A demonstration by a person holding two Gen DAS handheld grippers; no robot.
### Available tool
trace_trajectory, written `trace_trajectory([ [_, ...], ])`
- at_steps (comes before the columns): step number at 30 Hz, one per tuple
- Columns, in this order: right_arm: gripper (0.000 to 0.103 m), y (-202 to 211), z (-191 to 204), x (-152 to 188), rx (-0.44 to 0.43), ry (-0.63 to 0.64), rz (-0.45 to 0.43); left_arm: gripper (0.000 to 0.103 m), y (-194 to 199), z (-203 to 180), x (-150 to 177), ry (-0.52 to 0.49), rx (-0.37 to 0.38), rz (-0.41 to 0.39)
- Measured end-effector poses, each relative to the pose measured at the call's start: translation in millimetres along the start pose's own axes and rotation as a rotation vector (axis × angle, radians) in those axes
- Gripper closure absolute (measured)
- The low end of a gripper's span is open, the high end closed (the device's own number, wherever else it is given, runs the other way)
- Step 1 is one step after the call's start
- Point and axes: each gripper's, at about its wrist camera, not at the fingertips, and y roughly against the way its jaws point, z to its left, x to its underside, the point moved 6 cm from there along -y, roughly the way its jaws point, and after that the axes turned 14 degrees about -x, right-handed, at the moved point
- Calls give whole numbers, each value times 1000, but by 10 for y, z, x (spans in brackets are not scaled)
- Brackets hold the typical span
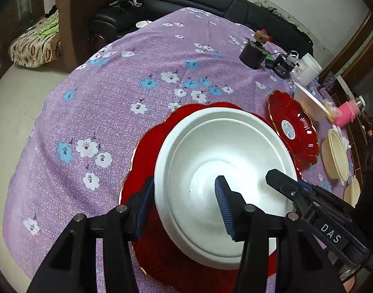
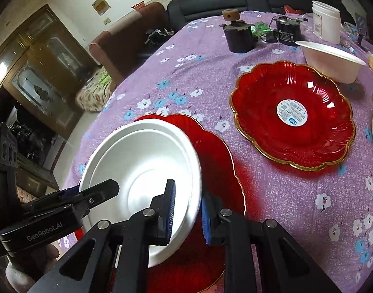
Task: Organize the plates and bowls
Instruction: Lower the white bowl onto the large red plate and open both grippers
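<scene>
White bowl (image 1: 218, 171): sits on the near red plate (image 1: 147, 151), tilted in the right wrist view.
Left gripper (image 1: 184, 207): jaws apart, straddling the bowl's near rim, one pad inside, one outside.
Right gripper (image 2: 186, 212): jaws apart astride the opposite rim, not clamped.
Second red plate (image 2: 316, 131): beside the bowl's plate, on the purple cloth (image 2: 296, 195).
Other white bowl (image 2: 333, 61): just beyond that second plate.
</scene>
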Motion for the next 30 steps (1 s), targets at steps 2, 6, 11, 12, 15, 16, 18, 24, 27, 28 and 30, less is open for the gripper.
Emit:
trace_trajectory([
  [2, 74, 53, 47, 0, -1, 22, -11, 47, 72, 17, -8, 5, 23, -9],
  [6, 56, 255, 152, -24, -8, 55, -61, 44, 235, 70, 9, 26, 54, -34],
  [11, 49, 544, 176, 19, -18, 70, -111, 43, 451, 128, 129, 47, 62, -66],
  [12, 48, 607, 153, 42, -15, 70, -120, 43, 503, 120, 171, 45, 61, -72],
  [15, 47, 787, 51, 122, 7, 65, -147, 33, 663, 80, 274, 29, 12, -108],
  [16, 47, 848, 19, 167, 18, 64, -157, 30, 750, 53, 321, 21, -18, -137],
  [18, 45, 964, -52, 250, 44, 63, -177, 30, 904, 9, 400, 19, -29, -195],
  [24, 41, 1261, -293, 527, 102, 37, -223, 29, 1263, -126, 673, 10, -121, -321],
  [27, 41, 1381, -394, 662, 124, 16, -246, 29, 1391, -191, 771, 8, -196, -391],
  [28, 41, 1415, -417, 699, 131, 11, -252, 29, 1421, -227, 789, -6, -228, -411],
  [30, 41, 1507, -475, 771, 146, 1, -272, 29, 1469, -284, 818, -31, -272, -440],
])
